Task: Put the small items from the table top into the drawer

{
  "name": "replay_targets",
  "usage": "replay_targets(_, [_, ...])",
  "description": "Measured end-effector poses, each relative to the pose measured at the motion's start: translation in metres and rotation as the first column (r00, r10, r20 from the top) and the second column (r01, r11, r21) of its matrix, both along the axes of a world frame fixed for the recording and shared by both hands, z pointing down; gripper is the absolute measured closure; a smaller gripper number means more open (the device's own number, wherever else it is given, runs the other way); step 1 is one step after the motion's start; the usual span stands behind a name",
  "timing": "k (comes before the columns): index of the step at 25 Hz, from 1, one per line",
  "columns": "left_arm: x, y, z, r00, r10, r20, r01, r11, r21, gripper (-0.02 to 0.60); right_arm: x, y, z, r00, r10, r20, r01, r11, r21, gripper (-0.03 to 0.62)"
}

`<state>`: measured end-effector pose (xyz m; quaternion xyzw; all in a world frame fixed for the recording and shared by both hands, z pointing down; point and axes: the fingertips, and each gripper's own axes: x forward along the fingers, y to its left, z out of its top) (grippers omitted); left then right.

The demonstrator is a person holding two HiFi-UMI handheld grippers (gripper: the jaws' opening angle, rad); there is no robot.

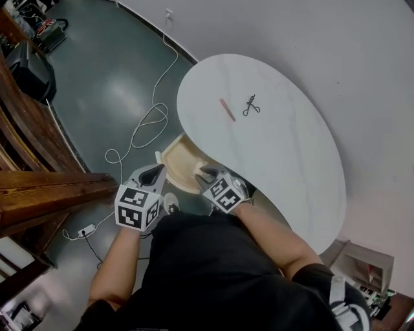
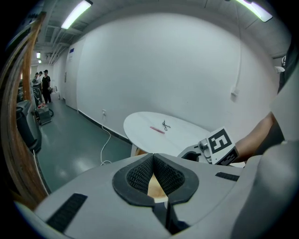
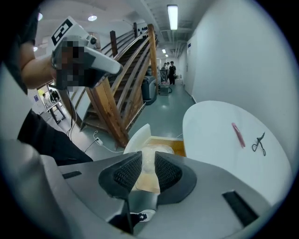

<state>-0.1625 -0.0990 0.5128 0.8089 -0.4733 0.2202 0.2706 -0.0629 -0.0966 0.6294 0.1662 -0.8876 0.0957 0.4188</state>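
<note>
The right gripper (image 3: pixel 148 158) is clenched on a pale translucent item (image 3: pixel 159 150) and is pitched steeply down over the open drawer (image 3: pixel 174 145). The item is judged light, soft and crushable, so it is best pinched across its middle. The left gripper (image 2: pixel 153 156) is closed on nothing and angled down alongside.

Field notes, surroundings:
- Glossy grey-green floor (image 1: pixel 110 71)
- 1 white cable (image 1: pixel 177 57) drops from wall socket (image 1: pixel 169 13) and loops across the floor
- Power strip (image 1: pixel 86 229) lies near the wooden staircase (image 3: pixel 126 88)
- Dark case (image 1: pixel 29 68) beside the stairs
- Plain white wall (image 1: pixel 323 52)
- People (image 3: pixel 169 70) stand far down the corridor, under 1 lit ceiling strip (image 3: pixel 172 16)
</note>
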Motion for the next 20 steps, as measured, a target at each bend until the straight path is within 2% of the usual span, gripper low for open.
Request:
replay_targets(8, [-0.025,0.017,0.018,0.998,-0.062,0.009,0.062,0.997,-0.037,0.565,-0.038,0.000,0.068,0.993,-0.086,-0.075,0.081,0.994,-0.074,0.508])
replay_targets(20, [-0.061,0.038,0.042,0.988,-0.150,0.035,0.153,0.982,-0.111,0.566,-0.082,-0.042,0.154,0.986,-0.064,-0.151,0.041,0.988,-0.148,0.503])
